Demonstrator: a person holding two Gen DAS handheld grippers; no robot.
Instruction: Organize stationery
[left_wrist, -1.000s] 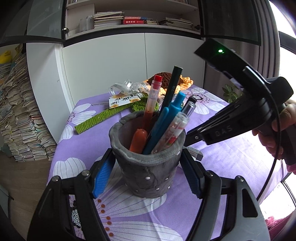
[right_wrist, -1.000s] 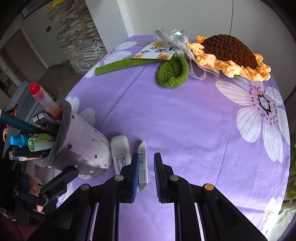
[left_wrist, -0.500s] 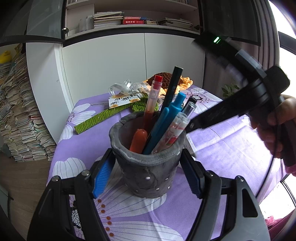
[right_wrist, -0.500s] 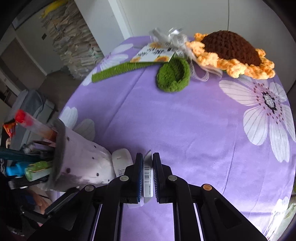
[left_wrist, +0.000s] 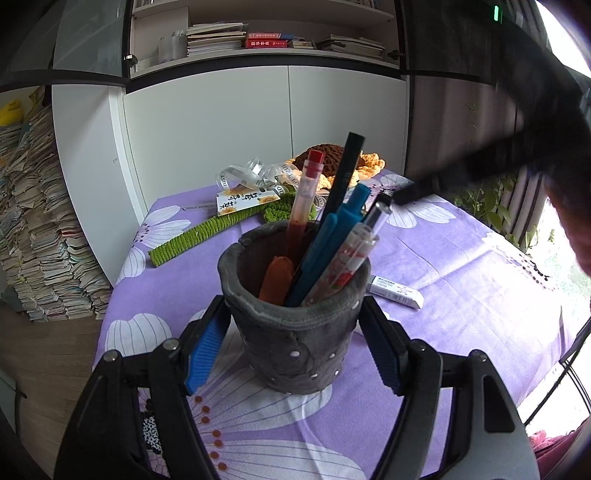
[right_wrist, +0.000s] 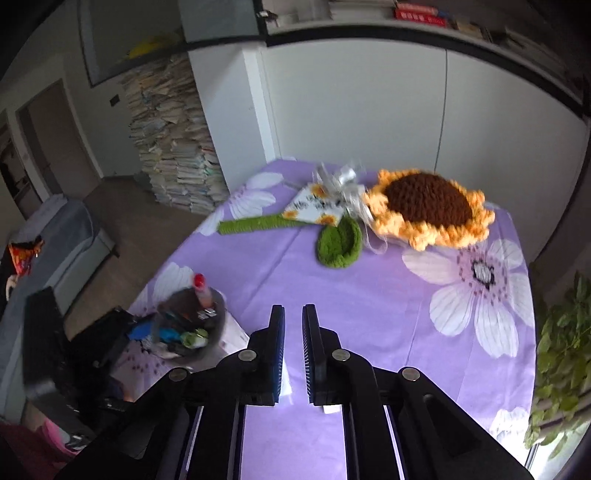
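Left claw (left_wrist: 293, 349): both blue pads sit against the sides of the grey felt pen pot (left_wrist: 295, 332), clamped on it and steadying it upright on the purple flower-print surface (left_wrist: 461, 280).

Right claw (right_wrist: 293, 314): raised above the surface, jaws closing to a narrow gap. A small thin white piece (right_wrist: 330, 409) shows at the base of the pads. I judge it held, though most of it is hidden and I cannot identify it.

Done, as things lie: the pot already holds a red-capped pen (left_wrist: 312, 173), a dark pencil (left_wrist: 347, 166), two blue pens (left_wrist: 332, 236), a clear patterned pen (left_wrist: 354, 251) and an orange stub (left_wrist: 277, 277).

Outstanding: the white piece in my right claw is not yet in the pot. A white boxed eraser (left_wrist: 395, 291) lies on the surface just beside the pot, untouched.

The crocheted sunflower (right_wrist: 428, 206), at the far end of the surface, looks like decoration, not stationery.

Assessment: mostly complete; two small items remain.
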